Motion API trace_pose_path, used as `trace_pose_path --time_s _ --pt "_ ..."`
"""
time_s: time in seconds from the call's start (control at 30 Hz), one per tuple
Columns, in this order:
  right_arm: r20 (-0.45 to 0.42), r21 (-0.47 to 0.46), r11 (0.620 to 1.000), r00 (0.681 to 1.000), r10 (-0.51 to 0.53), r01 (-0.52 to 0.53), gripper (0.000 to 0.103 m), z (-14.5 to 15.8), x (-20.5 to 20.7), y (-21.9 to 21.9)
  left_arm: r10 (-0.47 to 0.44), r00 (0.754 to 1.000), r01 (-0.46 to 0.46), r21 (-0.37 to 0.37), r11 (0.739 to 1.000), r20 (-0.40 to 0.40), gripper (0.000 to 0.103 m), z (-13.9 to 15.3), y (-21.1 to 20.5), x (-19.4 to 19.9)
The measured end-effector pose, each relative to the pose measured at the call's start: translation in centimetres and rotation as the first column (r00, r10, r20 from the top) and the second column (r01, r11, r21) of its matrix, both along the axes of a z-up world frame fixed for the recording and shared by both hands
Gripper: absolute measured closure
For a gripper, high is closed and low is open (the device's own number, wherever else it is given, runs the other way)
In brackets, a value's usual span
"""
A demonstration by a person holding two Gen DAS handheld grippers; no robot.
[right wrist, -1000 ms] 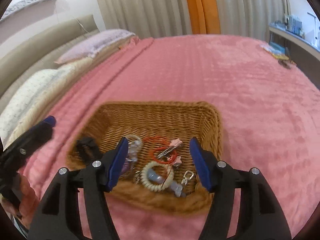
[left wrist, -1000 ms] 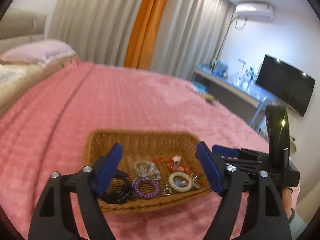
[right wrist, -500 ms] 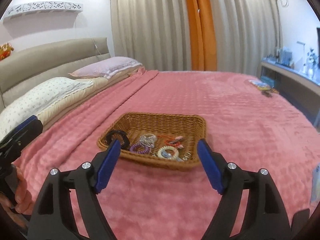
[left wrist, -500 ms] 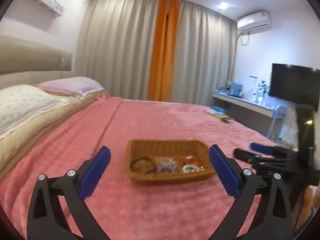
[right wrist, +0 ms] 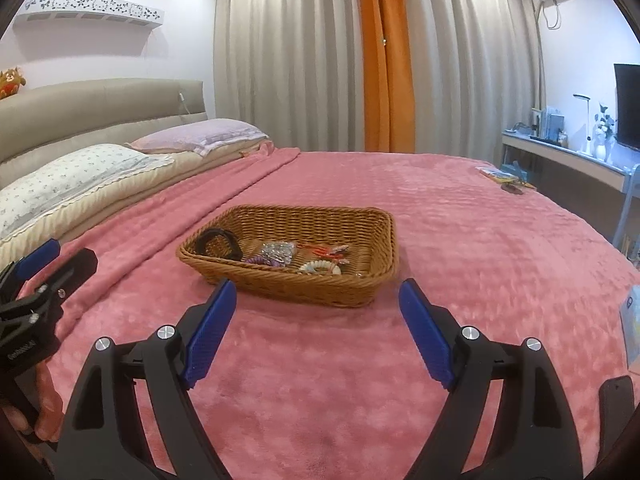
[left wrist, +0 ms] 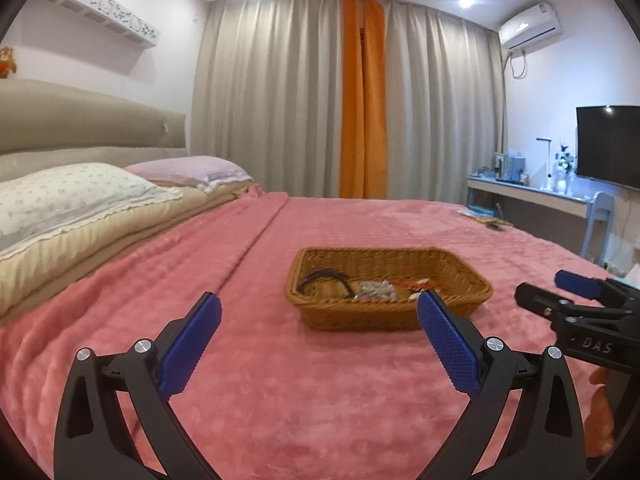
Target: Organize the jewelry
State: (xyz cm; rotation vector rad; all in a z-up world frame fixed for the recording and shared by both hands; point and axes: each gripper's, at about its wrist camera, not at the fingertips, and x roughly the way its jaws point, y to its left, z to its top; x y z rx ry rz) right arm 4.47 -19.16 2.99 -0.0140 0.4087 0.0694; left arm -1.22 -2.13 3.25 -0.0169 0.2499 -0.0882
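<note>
Wicker basket (right wrist: 372, 276) w/ jewelry (right wrist: 280, 254) sits on pink bedspread (right wrist: 480, 240), straight ahead of both claws, long axis running left-right. Right gripper (right wrist: 316, 328) spread, empty, looks nearer, roughly centred on it. Left gripper (left wrist: 318, 344) also spread, empty (basket ahead, slightly to its right).

basket (right wrist: 372, 280) mid-bed on blanket (right wrist: 480, 248); jewelry (right wrist: 280, 254) inside it. pillows (right wrist: 72, 176) at bed's left edge by headboard. desk (right wrist: 568, 160) beyond right edge.
</note>
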Motion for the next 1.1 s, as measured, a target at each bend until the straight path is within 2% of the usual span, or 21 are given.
trace_pose_path --time_s 0.13,0.3,0.8,1.1 --pt "-0.003 -0.033 0.999 1.000 -0.007 0.007 0.024 -1.0 0.2 0.5 0.018 1.000 -0.018 0.022 1.000 -0.016 0.008 -1.0 -0.2 0.5" --pt "0.008 -0.046 0.999 1.000 -0.013 0.014 0.024 -1.4 0.1 0.6 0.020 0.999 -0.020 0.010 1.000 -0.042 0.008 -1.5 0.0 0.9" --pt "0.003 -0.025 0.999 1.000 -0.029 0.029 0.024 -1.7 0.4 0.2 0.032 0.997 -0.033 -0.013 0.999 -0.070 0.008 -2.1 0.6 1.5" --pt "-0.003 0.007 0.999 0.999 -0.044 0.044 0.024 -1.7 0.6 -0.7 0.031 0.997 -0.031 -0.001 1.000 -0.072 0.008 -2.1 0.1 1.4"
